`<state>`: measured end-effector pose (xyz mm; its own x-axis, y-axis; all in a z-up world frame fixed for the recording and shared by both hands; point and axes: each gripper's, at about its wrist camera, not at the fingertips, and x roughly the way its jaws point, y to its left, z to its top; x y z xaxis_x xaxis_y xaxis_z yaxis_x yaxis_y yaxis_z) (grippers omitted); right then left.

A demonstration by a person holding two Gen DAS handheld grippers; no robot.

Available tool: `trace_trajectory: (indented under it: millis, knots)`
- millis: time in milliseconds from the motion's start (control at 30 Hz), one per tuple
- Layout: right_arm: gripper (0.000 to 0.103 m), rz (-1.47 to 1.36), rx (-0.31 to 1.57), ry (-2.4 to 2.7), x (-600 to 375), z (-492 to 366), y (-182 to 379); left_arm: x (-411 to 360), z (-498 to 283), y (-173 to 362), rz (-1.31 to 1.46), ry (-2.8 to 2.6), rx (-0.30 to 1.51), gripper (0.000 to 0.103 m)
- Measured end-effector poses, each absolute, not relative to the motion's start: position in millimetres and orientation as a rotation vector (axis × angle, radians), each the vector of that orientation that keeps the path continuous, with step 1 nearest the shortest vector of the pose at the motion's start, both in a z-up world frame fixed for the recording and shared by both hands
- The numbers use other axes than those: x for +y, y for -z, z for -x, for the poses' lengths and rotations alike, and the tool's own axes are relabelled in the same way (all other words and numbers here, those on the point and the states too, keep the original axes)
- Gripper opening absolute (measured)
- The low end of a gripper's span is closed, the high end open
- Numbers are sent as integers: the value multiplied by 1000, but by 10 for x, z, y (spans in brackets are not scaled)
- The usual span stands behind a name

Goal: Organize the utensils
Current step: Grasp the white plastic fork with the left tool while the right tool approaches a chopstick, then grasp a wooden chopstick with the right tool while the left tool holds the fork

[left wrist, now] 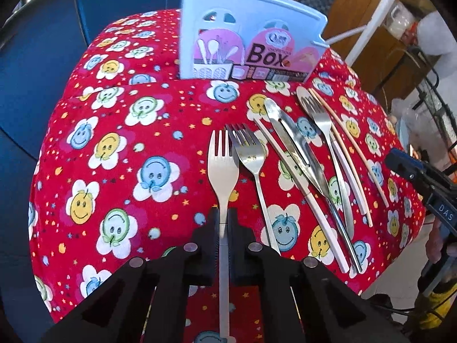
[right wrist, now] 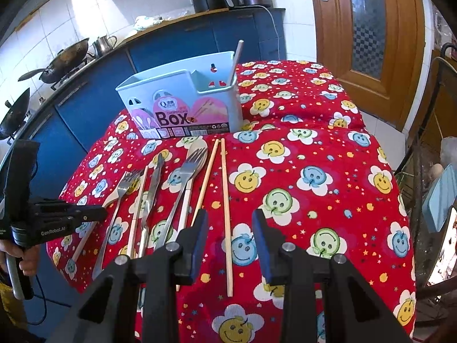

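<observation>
My left gripper [left wrist: 223,220] clenches the white fork [left wrist: 223,168], next needing a lift to the far utensil box [left wrist: 245,37]; right gripper [right wrist: 230,228] hangs released.

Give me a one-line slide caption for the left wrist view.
Left gripper shut on a white fork, beside metal cutlery on the red smiley tablecloth, facing the blue utensil box.

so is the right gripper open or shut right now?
Open. In the right wrist view the right gripper has a wide gap between its blue pads, with only the tablecloth and one chopstick lying below.
</observation>
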<state>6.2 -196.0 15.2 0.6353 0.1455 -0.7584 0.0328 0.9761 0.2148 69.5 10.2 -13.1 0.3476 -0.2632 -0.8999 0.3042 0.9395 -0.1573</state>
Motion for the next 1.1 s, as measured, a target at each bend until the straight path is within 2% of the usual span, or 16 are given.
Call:
trace_trajectory:
  millis: [533,1100]
  knots:
    - [35,-108,1040,-93,-1868,-350,-165,403,-596,-35,36,348,999,5]
    - [35,39,1350,-174,-1700,-919,-29,516,-576,-36,-47,318,1066,5]
